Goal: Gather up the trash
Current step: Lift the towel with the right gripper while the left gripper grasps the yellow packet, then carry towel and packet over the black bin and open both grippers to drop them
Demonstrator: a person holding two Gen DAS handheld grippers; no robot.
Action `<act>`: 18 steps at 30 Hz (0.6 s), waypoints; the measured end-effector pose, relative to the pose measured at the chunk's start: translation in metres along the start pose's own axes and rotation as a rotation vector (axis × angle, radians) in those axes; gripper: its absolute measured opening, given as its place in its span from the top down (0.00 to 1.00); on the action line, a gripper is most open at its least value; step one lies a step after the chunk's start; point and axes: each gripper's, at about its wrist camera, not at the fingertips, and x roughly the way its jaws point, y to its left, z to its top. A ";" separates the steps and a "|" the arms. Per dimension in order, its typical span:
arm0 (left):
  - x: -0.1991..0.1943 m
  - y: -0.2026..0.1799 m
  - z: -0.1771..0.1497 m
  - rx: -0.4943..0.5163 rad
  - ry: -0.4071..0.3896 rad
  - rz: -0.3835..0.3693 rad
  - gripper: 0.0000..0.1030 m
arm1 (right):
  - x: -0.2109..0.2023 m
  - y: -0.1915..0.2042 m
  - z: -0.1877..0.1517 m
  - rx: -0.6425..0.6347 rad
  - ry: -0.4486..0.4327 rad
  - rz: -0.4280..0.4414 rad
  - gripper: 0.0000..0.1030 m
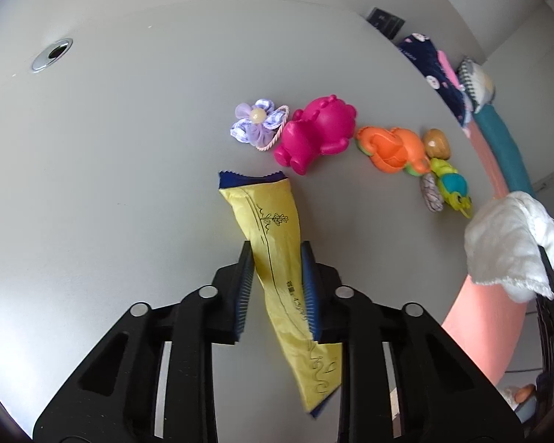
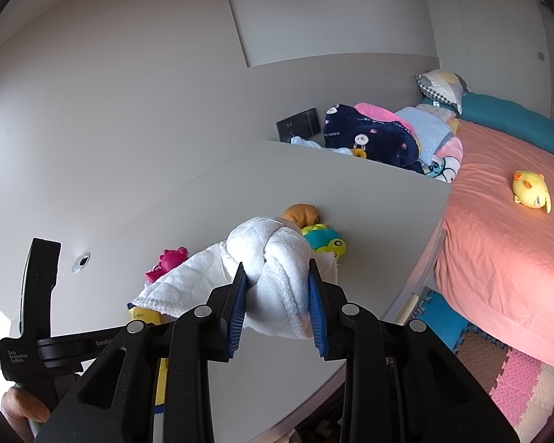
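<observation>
Now left hand-held gripper (image 1: 277, 254) pinches yellow wrapper (image 1: 277, 258)

**Item count, relative to the pink hippo toy**

Pink hippo toy (image 1: 315, 131): 1. Left of it: 1 purple flower hair tie (image 1: 256, 122). Right of it: 1 orange toy (image 1: 395, 149), 1 brown toy (image 1: 437, 143), 1 green-blue toy (image 1: 452, 186), 1 small patterned egg (image 1: 430, 192). Below it: 1 yellow wrapper (image 1: 277, 258). Far right: 1 white cloth (image 1: 509, 243).

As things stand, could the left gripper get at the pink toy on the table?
Probably not yet: the left gripper is shut on the yellow wrapper, so its jaws are taken. The table up to the pink toy looks otherwise unobstructed.
</observation>
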 end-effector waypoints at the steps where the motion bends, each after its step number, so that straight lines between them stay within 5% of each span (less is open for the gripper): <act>1: -0.001 -0.001 -0.001 0.010 -0.007 -0.010 0.81 | 0.000 0.000 0.000 0.001 -0.001 0.000 0.69; 7: -0.021 -0.009 -0.008 0.127 -0.089 -0.021 0.84 | -0.007 0.006 0.001 -0.004 -0.011 -0.015 0.69; 18: -0.041 -0.010 -0.020 0.158 -0.146 -0.038 0.84 | -0.035 0.003 -0.010 -0.007 -0.024 -0.073 0.69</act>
